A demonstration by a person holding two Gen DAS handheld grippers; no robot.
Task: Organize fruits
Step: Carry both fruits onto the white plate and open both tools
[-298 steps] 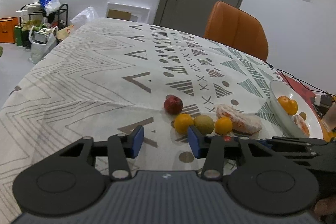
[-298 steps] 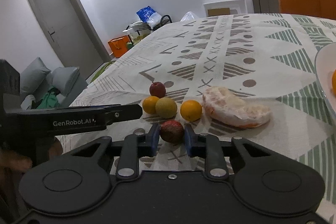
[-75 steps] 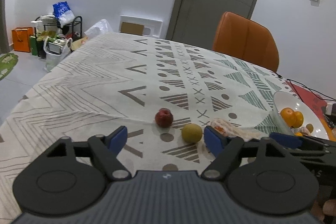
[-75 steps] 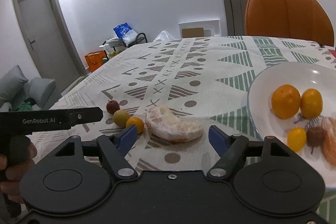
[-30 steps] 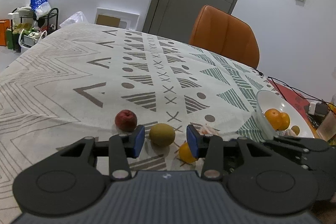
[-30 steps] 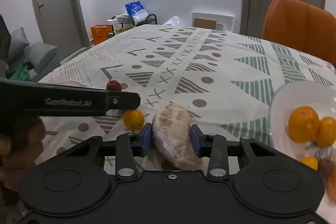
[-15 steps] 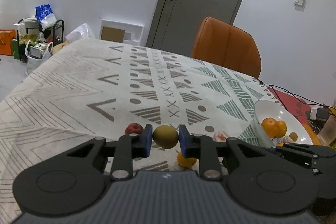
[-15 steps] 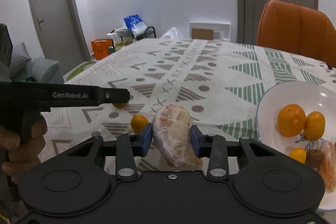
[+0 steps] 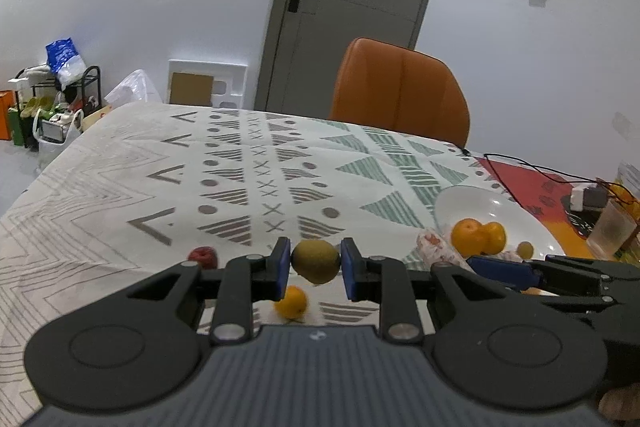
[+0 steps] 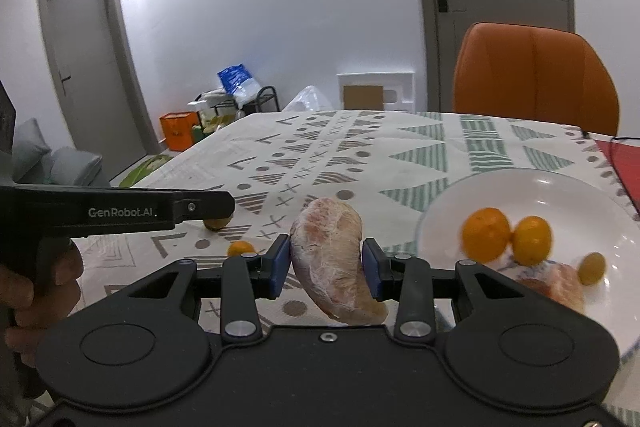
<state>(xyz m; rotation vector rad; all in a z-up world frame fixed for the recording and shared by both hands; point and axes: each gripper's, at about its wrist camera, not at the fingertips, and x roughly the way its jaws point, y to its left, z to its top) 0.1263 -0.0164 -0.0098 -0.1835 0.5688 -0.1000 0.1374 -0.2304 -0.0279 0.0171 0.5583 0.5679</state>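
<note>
My left gripper (image 9: 315,265) is shut on a yellow-green round fruit (image 9: 315,260) and holds it above the patterned tablecloth. Below it an orange (image 9: 292,302) and a red apple (image 9: 204,257) lie on the cloth. My right gripper (image 10: 325,267) is shut on a peeled pomelo wedge (image 10: 330,257), held up just left of the white plate (image 10: 532,187). The plate holds two oranges (image 10: 486,235), a small yellow fruit (image 10: 593,268) and another peeled wedge (image 10: 560,287). The plate also shows in the left wrist view (image 9: 472,199).
An orange chair (image 9: 400,91) stands at the table's far side. A red mat (image 9: 532,187), cables, a charger and a plastic cup (image 9: 612,231) lie right of the plate. A rack with bags (image 9: 52,99) stands on the floor at left.
Both grippers have risen with their fruit and moved right toward the plate. The wedge now hangs closer to the plate's rim.
</note>
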